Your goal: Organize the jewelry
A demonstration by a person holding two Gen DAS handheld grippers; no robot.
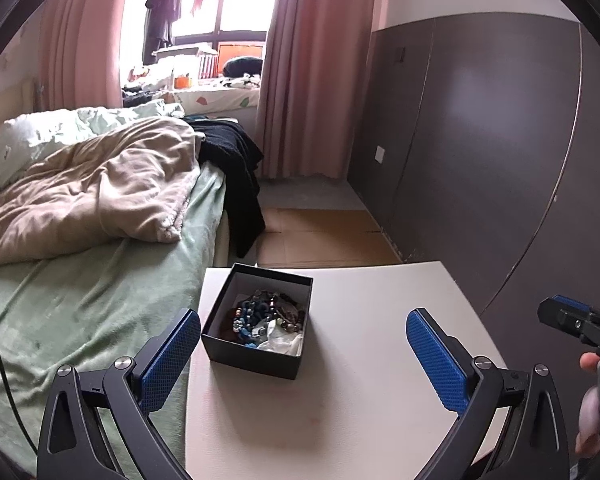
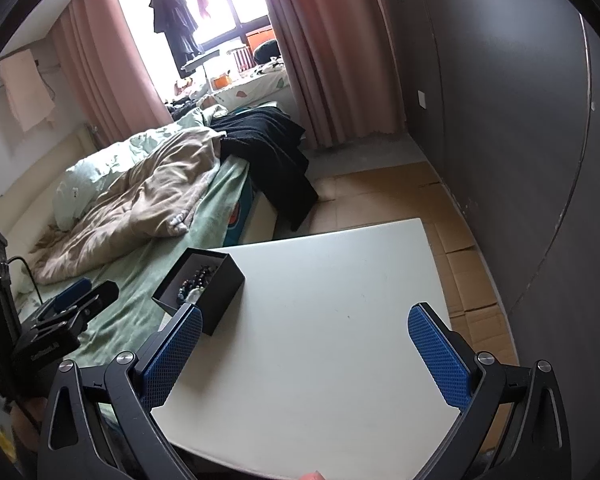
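My left gripper [image 1: 303, 344] hangs above the near part of the white rectangular table [image 1: 360, 400] with its blue-padded fingers [image 1: 168, 360] spread wide and nothing between them. Just ahead of it, between the finger lines, stands the small black open cardboard box [image 1: 256, 356], set near the table's left edge beside the bed. Inside it lies a tangled heap of beaded jewelry [image 1: 260, 318] in blue, brown and dark tones, with a crumpled bit of white paper [image 1: 280, 340] at the near corner.

My right gripper [image 2: 305, 350] hovers over the middle of the same table [image 2: 320, 320], its fingers [image 2: 440, 356] also released and holding nothing. From that side the black box [image 2: 220, 292] sits to the left, close to the left finger, beads showing over its rim.

Beside the table runs a bed with a pale green sheet [image 1: 80, 300], a rumpled beige blanket [image 1: 92, 192] and a black garment [image 1: 236, 168] draped over its far corner. Pink curtains [image 1: 308, 72] frame a bright window, and flattened brown cardboard [image 2: 452, 248] covers the floor along the dark grey wall panels [image 1: 480, 140].
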